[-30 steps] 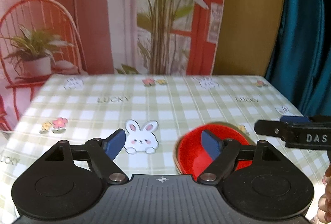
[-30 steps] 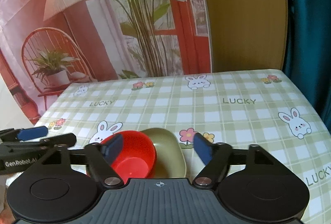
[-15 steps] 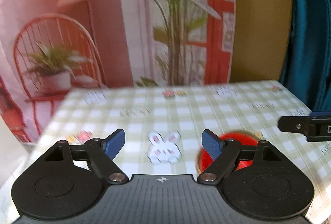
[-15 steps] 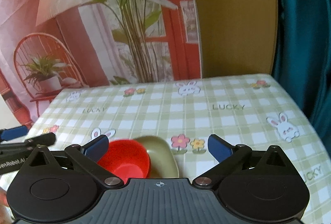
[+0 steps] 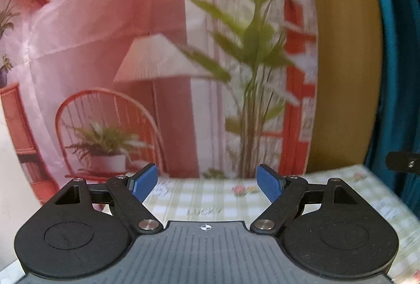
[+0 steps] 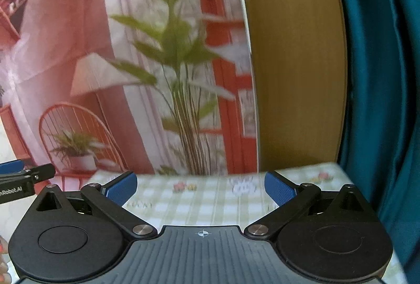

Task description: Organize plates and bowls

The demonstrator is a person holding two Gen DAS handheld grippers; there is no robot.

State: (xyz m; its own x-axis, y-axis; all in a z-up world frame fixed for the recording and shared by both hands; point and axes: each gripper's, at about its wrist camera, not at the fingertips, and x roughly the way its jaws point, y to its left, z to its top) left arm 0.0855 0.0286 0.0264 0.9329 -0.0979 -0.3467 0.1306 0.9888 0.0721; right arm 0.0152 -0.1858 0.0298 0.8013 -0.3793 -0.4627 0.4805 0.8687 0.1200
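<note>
No plate or bowl shows in either view now. My left gripper (image 5: 207, 183) is open and empty, tilted up over the checked tablecloth (image 5: 204, 197), facing the backdrop. My right gripper (image 6: 200, 188) is open and empty too, likewise raised over the tablecloth (image 6: 210, 197). The right gripper's tip shows at the right edge of the left wrist view (image 5: 403, 162). The left gripper's tip shows at the left edge of the right wrist view (image 6: 23, 176).
A printed backdrop with a plant, lamp and red chair (image 5: 162, 89) hangs behind the table. A wooden panel (image 6: 294, 68) and a teal curtain (image 6: 380, 74) stand at the right. The table's far edge (image 6: 302, 169) lies just beyond my fingers.
Both grippers have tilted up and pulled back, so the red bowl and the green plate under it have dropped out of view. The right gripper has opened wider.
</note>
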